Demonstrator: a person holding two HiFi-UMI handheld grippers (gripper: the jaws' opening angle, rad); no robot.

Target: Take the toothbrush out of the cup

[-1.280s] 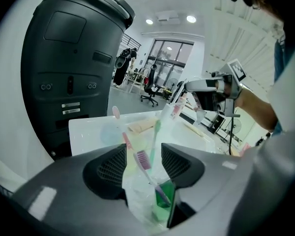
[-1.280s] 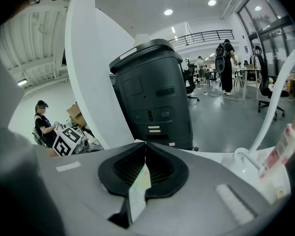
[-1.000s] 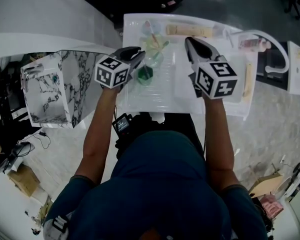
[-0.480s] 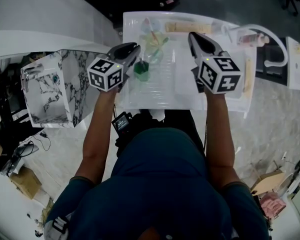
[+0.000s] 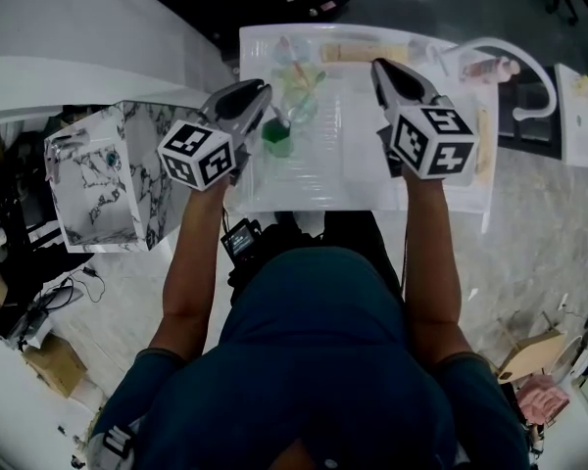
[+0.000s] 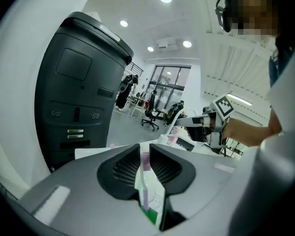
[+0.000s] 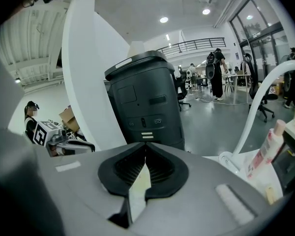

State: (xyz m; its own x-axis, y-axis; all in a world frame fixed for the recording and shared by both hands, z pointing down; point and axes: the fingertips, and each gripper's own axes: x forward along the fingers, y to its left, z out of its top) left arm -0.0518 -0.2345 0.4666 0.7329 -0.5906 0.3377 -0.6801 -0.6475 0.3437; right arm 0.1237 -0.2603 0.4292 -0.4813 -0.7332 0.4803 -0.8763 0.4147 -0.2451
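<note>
Left gripper view is showing the left gripper (image 6: 144, 150) pinching the toothbrush (image 6: 145, 181) between its jaws, which have just been closing on it. Head view is showing it hanging over the white tray (image 5: 363, 169), seemingly clear of the cup (image 5: 301, 109) — that patch is blurry. The right gripper (image 7: 146, 157) is hovering empty — jaws pressed together.

toothbrush (image 6: 144, 181): lilac, white, green | box (image 5: 98, 174): white marble, dark veins
</note>
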